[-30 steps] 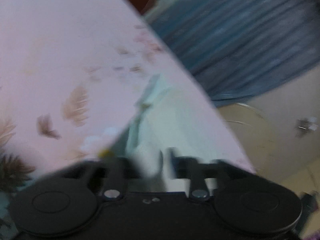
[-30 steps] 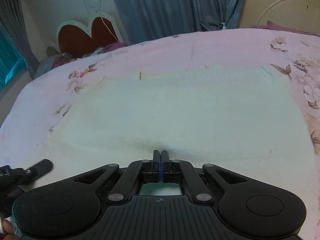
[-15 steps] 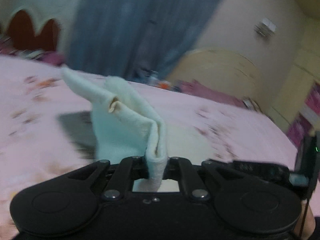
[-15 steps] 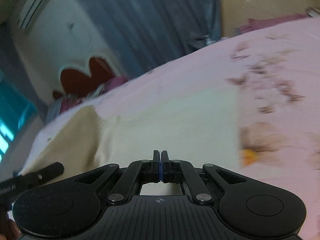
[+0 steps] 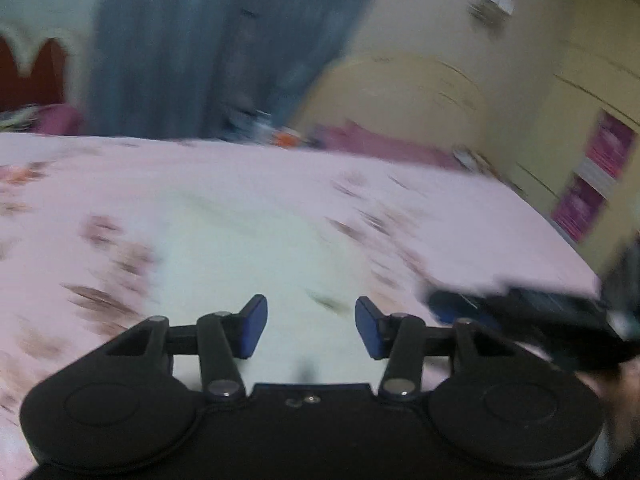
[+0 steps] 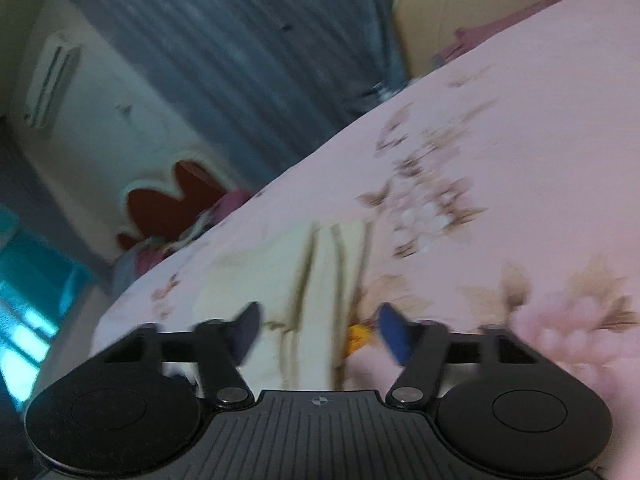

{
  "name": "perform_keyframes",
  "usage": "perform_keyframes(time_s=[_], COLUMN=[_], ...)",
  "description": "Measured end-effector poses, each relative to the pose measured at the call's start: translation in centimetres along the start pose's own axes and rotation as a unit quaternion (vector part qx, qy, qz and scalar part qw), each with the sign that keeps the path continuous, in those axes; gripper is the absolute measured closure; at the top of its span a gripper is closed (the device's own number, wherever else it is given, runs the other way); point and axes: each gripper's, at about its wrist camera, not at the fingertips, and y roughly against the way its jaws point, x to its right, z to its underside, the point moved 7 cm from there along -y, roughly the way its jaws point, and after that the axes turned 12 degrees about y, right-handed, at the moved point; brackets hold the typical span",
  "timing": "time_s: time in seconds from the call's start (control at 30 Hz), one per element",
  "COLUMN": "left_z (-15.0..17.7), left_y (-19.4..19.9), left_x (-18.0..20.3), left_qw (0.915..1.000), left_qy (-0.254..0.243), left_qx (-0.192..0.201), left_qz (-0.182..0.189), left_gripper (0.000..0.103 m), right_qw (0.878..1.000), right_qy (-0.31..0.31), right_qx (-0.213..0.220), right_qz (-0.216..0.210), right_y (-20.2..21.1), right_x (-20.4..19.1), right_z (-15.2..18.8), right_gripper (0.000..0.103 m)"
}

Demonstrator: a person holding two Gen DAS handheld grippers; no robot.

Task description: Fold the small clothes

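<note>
Cloth (image 5: 256, 248), one pale cream piece, lay folded on the bed (image 5: 460, 216), whose pink cover carried brown and white flower prints. In the left wrist view it spread from the centre of the picture down toward 6 o'clock, blurred, directly beyond the left gripper (image 5: 311, 326). That gripper's two fingers (image 5: 253, 326) stood apart and were opening, their blue pads clear of the fabric, with nothing pinched between them. At 4 o'clock in the same view the right gripper (image 5: 520, 312) showed as a dark blurred shape above the cover.

In the right wrist view the cloth (image 6: 316, 280) lay as one narrow strip with layered edges, running from the centre toward 6 o'clock. The right gripper (image 6: 320, 336) hung over its near end, its two fingers (image 6: 394, 334) parted and opening; the strip passed below the gap, and neither pad pressed on it. A small orange spot (image 6: 356, 338) sat just beside the strip at 5 o'clock. One blue curtain (image 6: 248, 60) hung behind the bed, and one red heart-shaped headboard (image 6: 172, 204) stood at 9 o'clock.
</note>
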Motion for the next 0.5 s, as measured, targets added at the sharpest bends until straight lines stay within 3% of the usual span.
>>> perform_keyframes(time_s=[0.1,0.23,0.27,0.5], left_z=[-2.2,-2.8,-2.6,-2.0], left_y=[-1.6,-3.3,-3.8,-5.9], left_x=[-4.5,-7.1,-7.5,-8.9], left_qw=[0.9981,0.9954,0.9948,0.9956], left_qy=[0.055,0.084,0.090,0.079], left_qx=[0.000,-0.008,-0.016,-0.038], left_qz=[-0.027,-0.045,-0.045,-0.032], left_gripper=[0.068,0.068,0.072,0.074], right_qw=[0.999,0.998,0.998,0.995], right_qy=[0.021,0.030,0.031,0.046], right_qx=[-0.018,-0.047,-0.055,-0.085], right_qz=[-0.018,-0.023,-0.022,-0.013], right_y=[-2.5,-6.5,-7.3,-10.9], right_x=[-1.9,-2.7,-2.7,-3.2], right_z=[0.1,0.4,0.4,1.0], right_gripper=[0.052,0.052,0.052,0.052])
